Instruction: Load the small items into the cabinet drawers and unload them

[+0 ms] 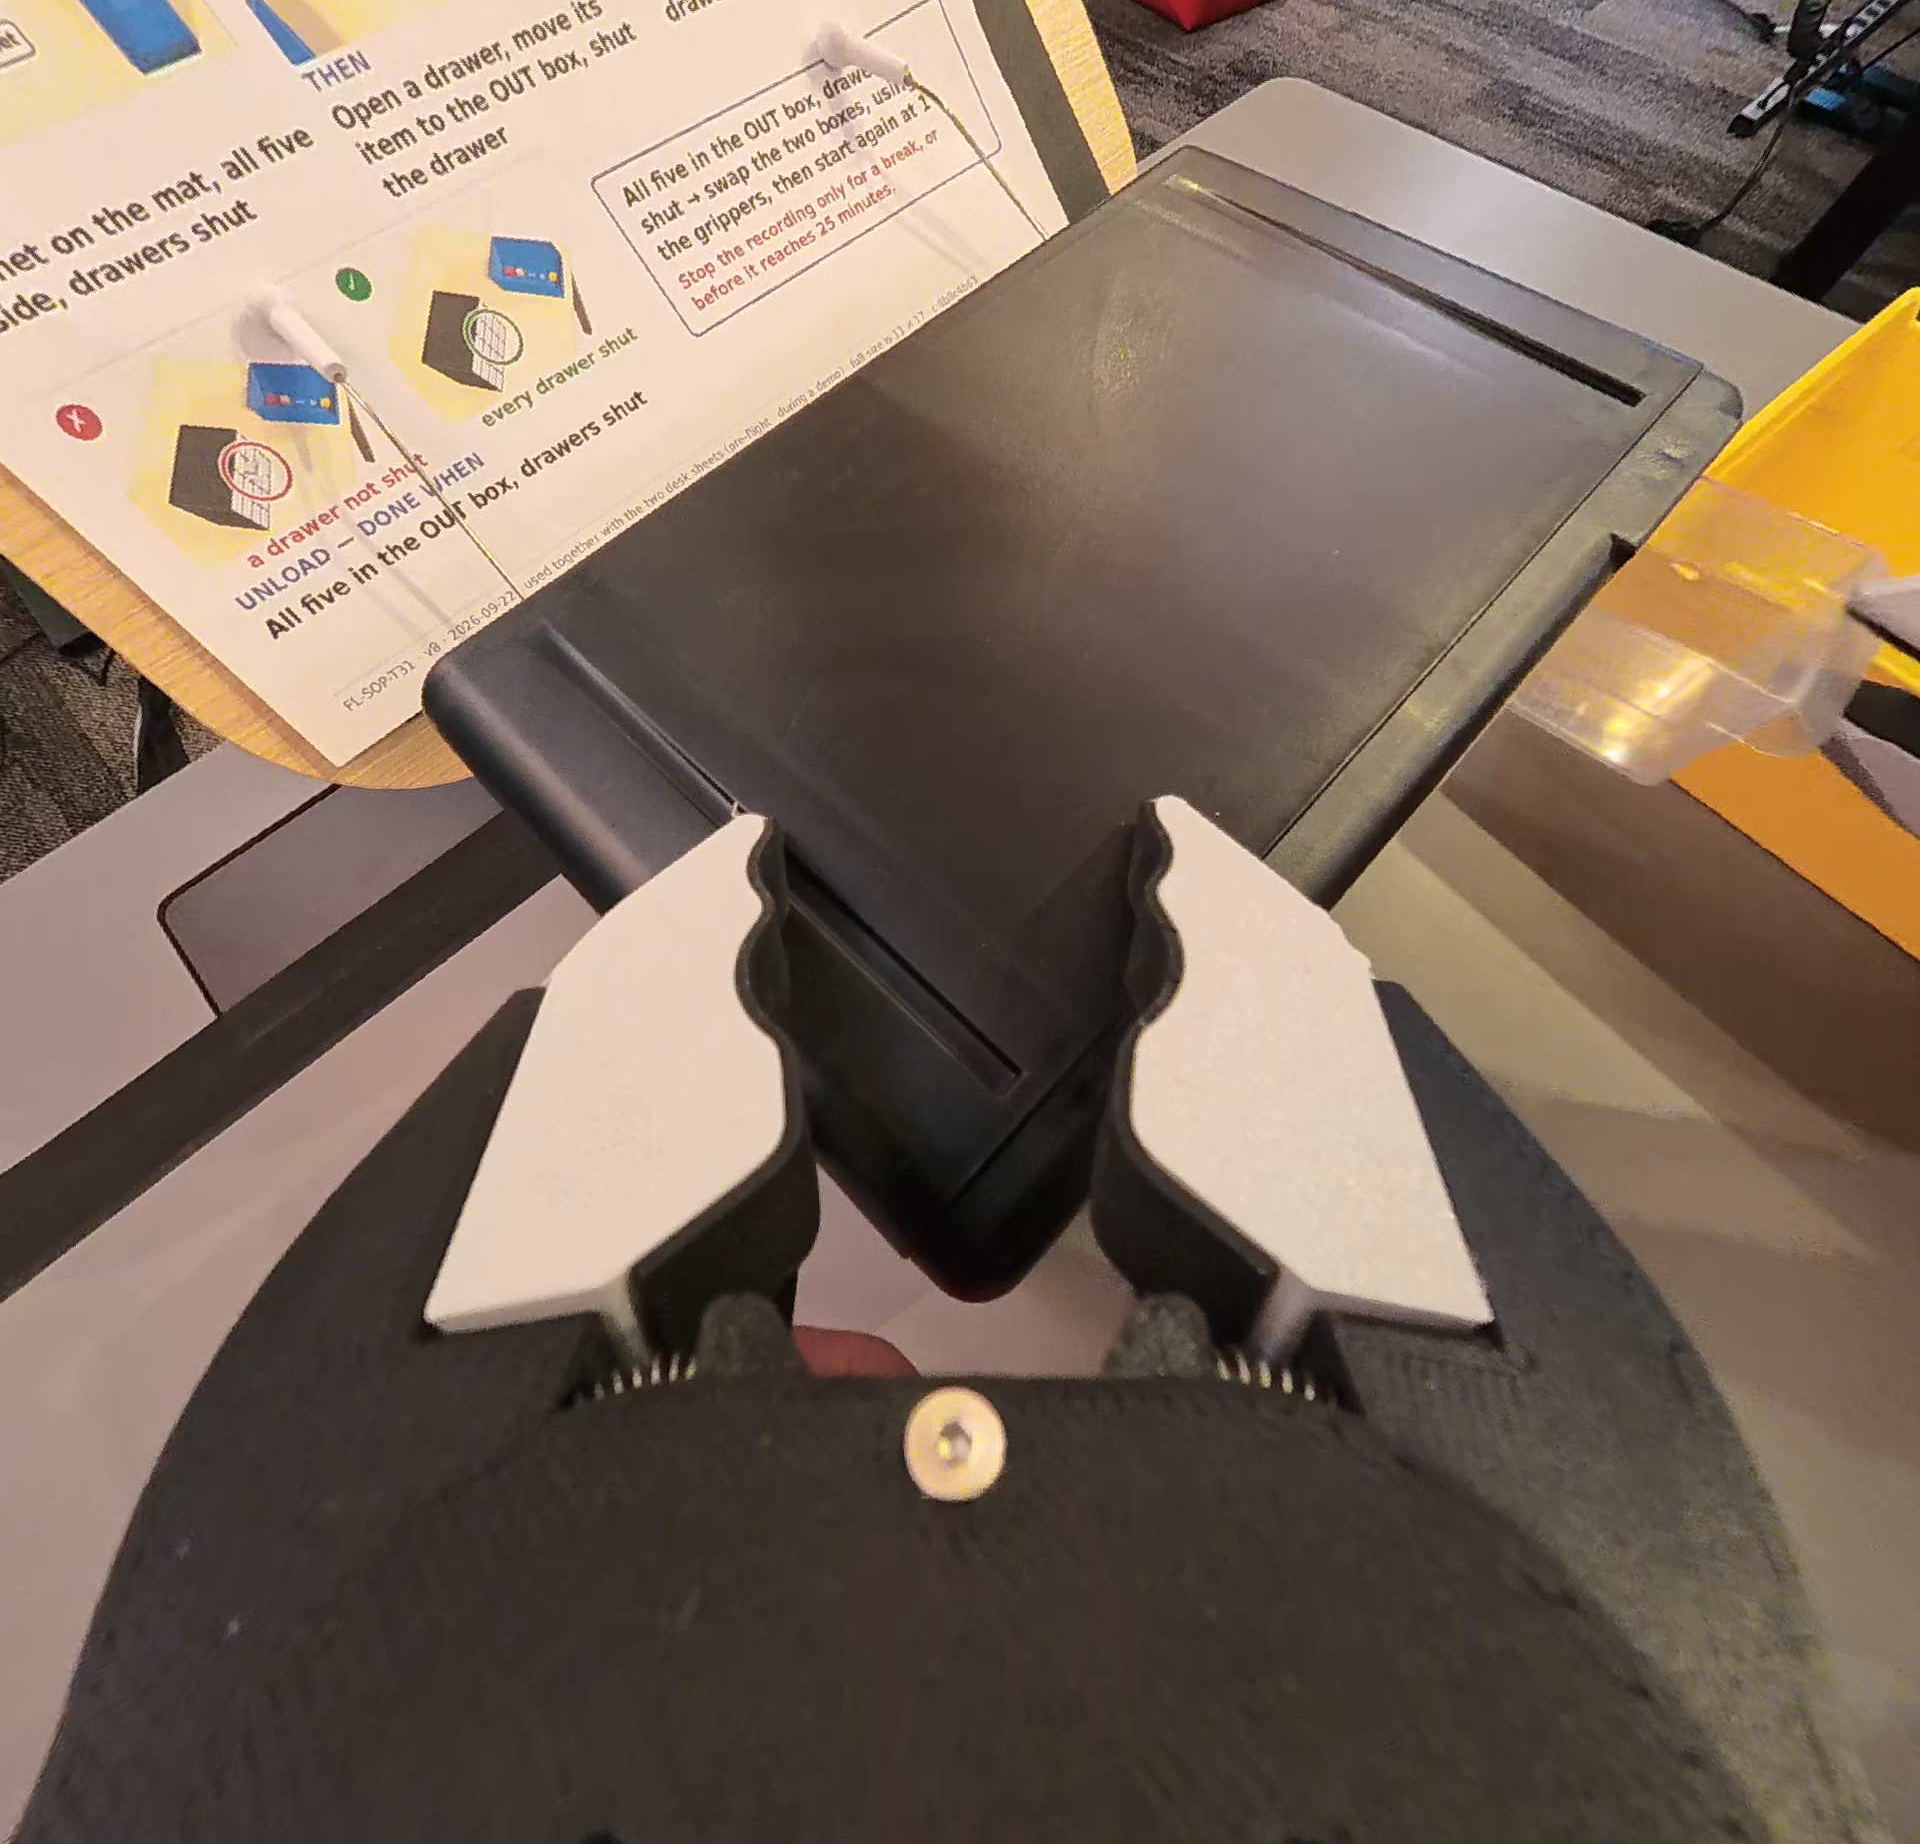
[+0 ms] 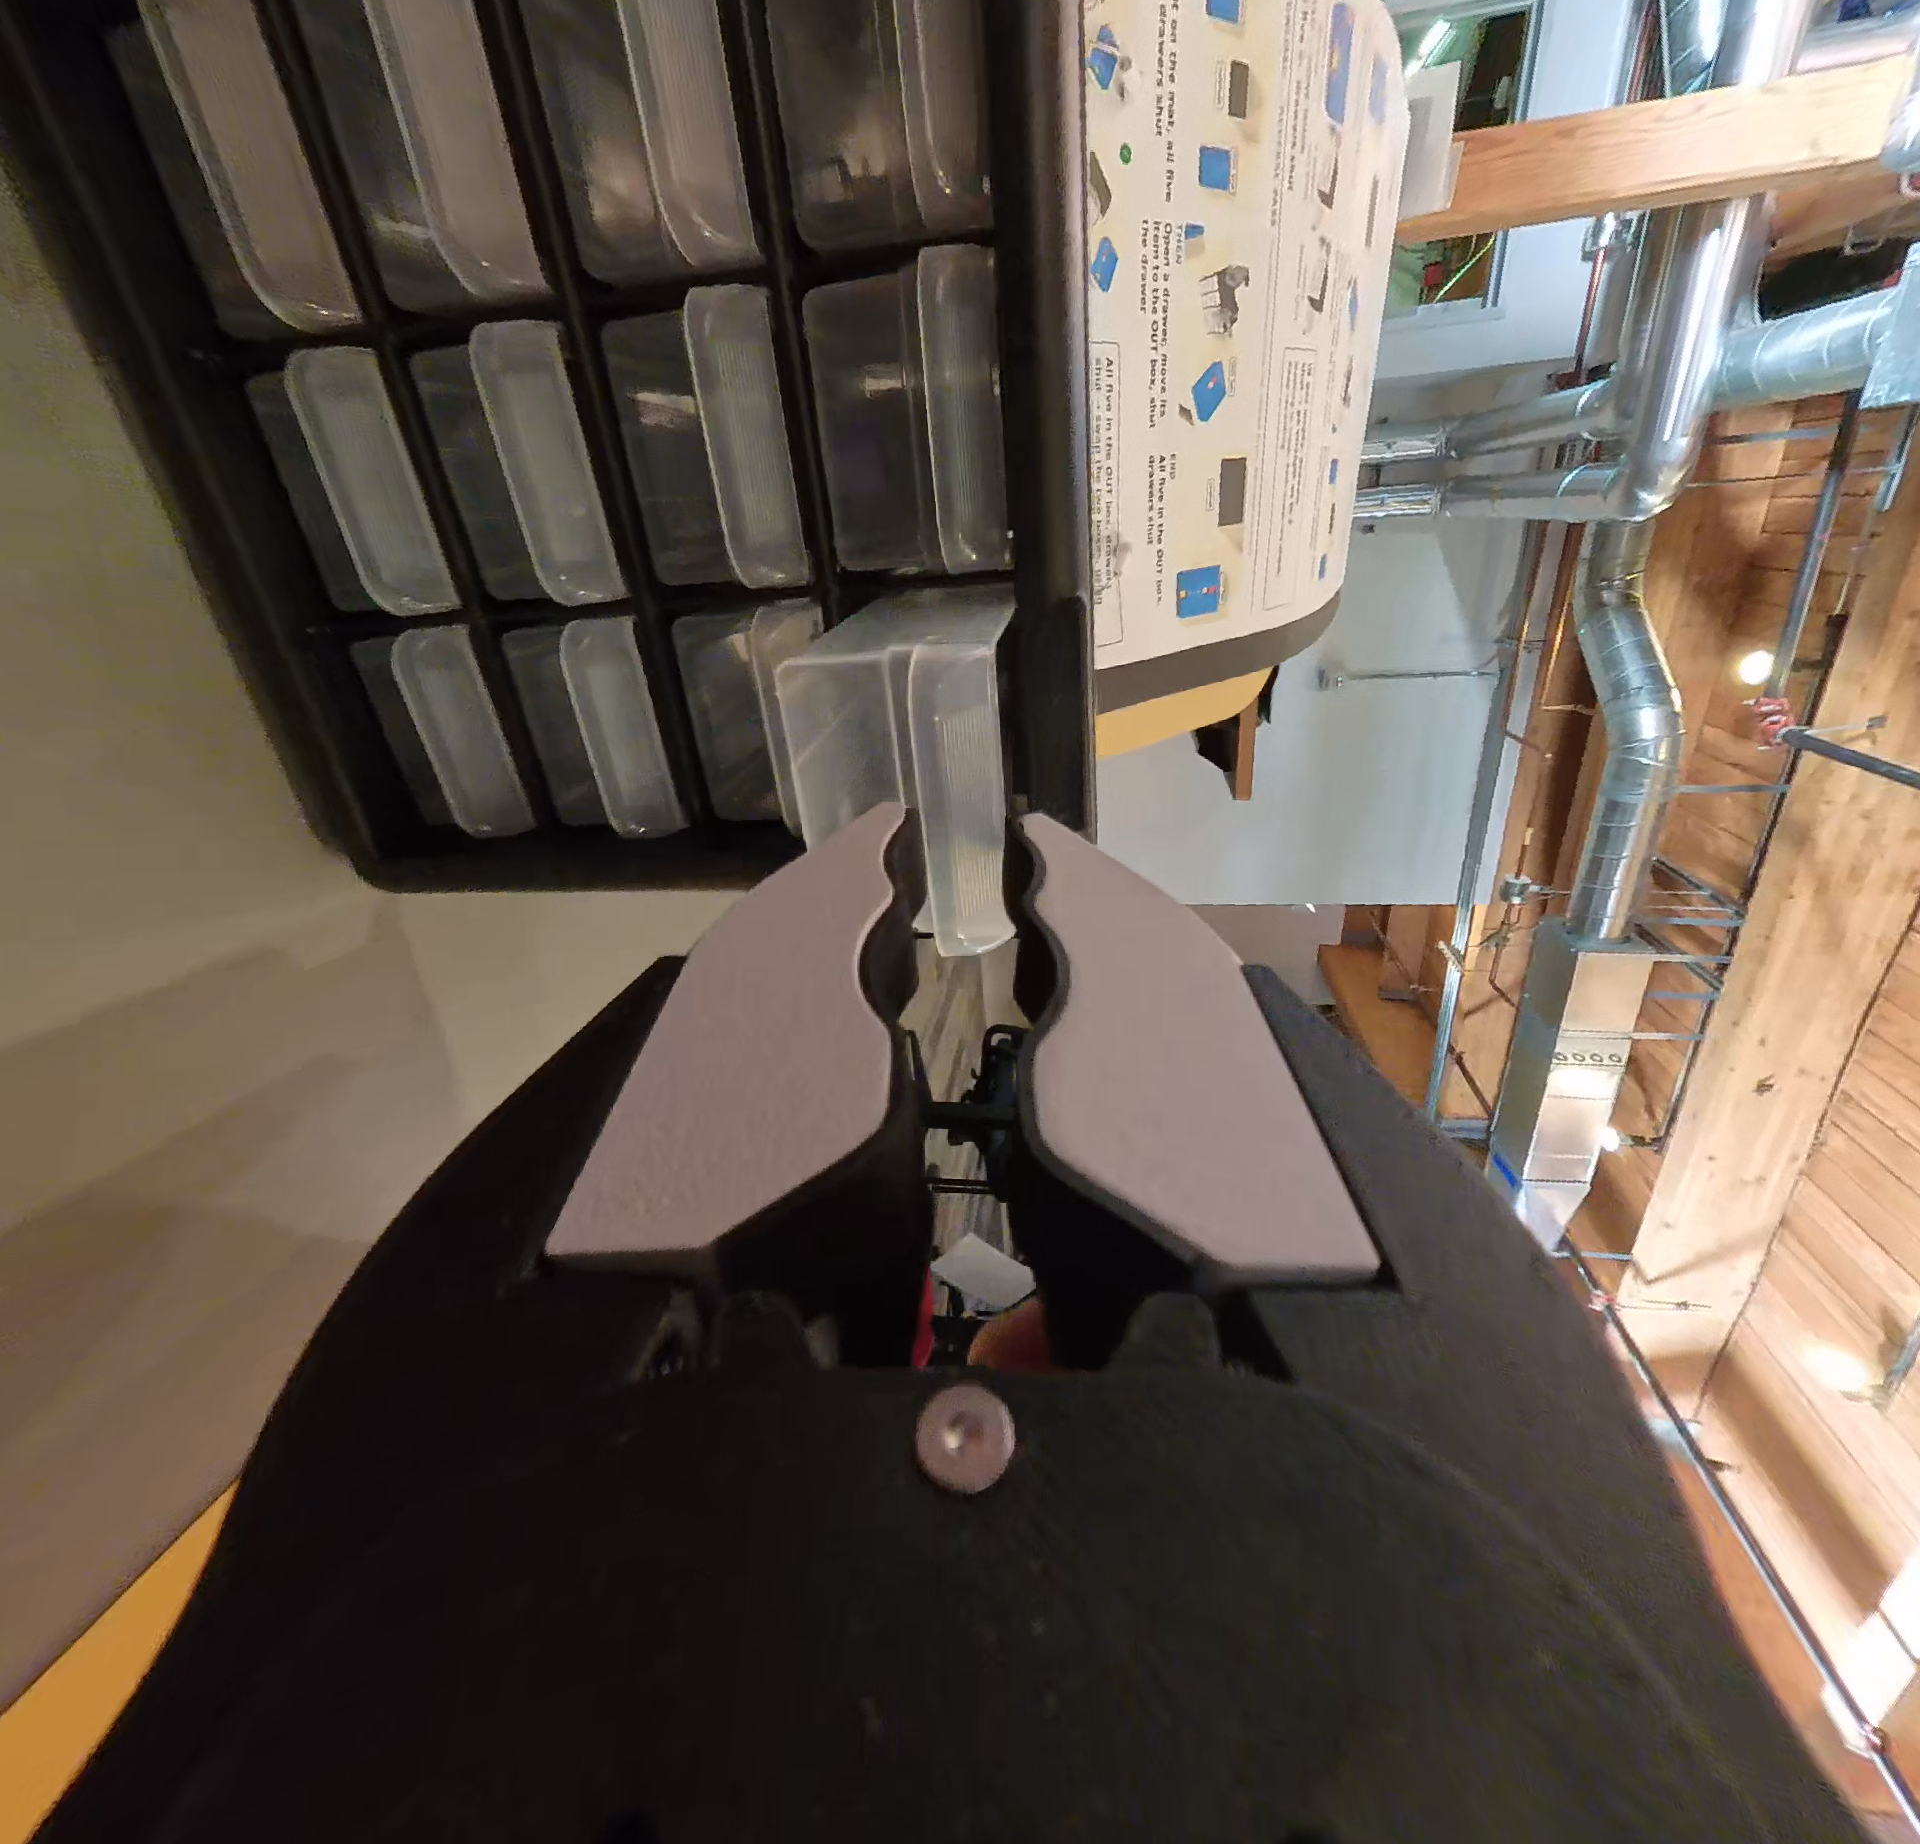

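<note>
The black cabinet (image 1: 1143,506) fills the left wrist view from above. My left gripper (image 1: 956,838) straddles its near corner, with both pads against the cabinet's sides. In the right wrist view, which is turned sideways, the cabinet's front (image 2: 1049,340) shows rows of clear drawers. One clear drawer (image 2: 894,714) at the edge row is pulled partly out. My right gripper (image 2: 961,828) is shut on that drawer's front handle. The same drawer (image 1: 1704,641) sticks out at the right of the left wrist view. I cannot see any contents in it.
A yellow box (image 1: 1818,423) stands right of the cabinet, behind the open drawer. A printed instruction sheet (image 1: 416,236) on a wooden board stands behind the cabinet. The cabinet rests on a grey table (image 1: 1558,963). A dark mat (image 1: 312,911) lies to the left.
</note>
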{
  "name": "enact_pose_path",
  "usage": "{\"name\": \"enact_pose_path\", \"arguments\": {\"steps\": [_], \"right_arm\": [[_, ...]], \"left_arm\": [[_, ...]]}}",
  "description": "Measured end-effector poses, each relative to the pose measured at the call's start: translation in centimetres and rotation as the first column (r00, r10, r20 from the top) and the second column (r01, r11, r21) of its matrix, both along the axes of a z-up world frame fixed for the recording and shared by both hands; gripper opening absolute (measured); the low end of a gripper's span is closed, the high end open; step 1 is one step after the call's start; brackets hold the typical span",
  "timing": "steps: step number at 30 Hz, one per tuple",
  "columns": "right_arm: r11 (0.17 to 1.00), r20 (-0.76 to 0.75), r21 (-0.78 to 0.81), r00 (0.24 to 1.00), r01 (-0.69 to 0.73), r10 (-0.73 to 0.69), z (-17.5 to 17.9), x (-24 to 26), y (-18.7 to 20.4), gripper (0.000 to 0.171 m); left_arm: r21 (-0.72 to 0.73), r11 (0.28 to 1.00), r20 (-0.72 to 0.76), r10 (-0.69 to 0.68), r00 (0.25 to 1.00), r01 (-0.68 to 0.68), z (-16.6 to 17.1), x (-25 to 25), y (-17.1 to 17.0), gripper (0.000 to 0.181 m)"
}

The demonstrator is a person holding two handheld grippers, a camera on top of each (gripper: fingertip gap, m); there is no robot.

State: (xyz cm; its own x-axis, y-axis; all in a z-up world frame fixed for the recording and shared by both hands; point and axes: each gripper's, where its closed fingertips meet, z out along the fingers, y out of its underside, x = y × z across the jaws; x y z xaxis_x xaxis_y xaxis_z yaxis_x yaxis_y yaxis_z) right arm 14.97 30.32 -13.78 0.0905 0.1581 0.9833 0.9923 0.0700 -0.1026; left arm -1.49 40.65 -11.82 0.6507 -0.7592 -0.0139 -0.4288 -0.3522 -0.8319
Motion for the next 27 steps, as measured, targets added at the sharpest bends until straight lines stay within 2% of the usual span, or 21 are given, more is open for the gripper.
{"name": "enact_pose_path", "arguments": {"steps": [14, 17, 19, 23, 26, 27], "right_arm": [[0.993, -0.038, -0.088, 0.997, -0.073, 0.070, -0.1, -0.3, -5.6, 0.014], [0.984, -0.014, -0.151, 0.995, -0.097, 0.096, -1.1, -0.6, -5.9, 0.027], [0.973, -0.037, -0.190, 0.991, -0.130, 0.125, -0.8, -0.7, -6.3, 0.028], [0.914, -0.261, -0.310, 0.948, -0.260, 0.181, 2.3, -1.2, -6.3, 0.025], [0.821, -0.315, -0.505, 0.942, -0.267, 0.113, 2.6, -0.6, -4.1, 0.034], [0.784, -0.316, -0.552, 0.941, -0.285, 0.120, 2.4, -0.6, -3.4, 0.031]], "left_arm": [[0.004, 1.000, 0.011, 0.003, 1.000, -0.003, 0.0, 0.0, 0.0, 0.064], [0.004, 1.000, 0.011, 0.004, 1.000, -0.004, 0.0, 0.0, 0.0, 0.064], [0.003, 1.000, 0.013, 0.006, 1.000, -0.006, 0.0, 0.0, 0.0, 0.065], [-0.001, 1.000, 0.008, 0.005, 1.000, -0.005, 0.0, 0.0, 0.0, 0.064], [-0.004, 1.000, 0.005, 0.005, 1.000, -0.005, 0.0, 0.0, 0.0, 0.064], [-0.004, 1.000, 0.006, 0.006, 1.000, -0.006, 0.0, 0.0, 0.0, 0.065]]}}
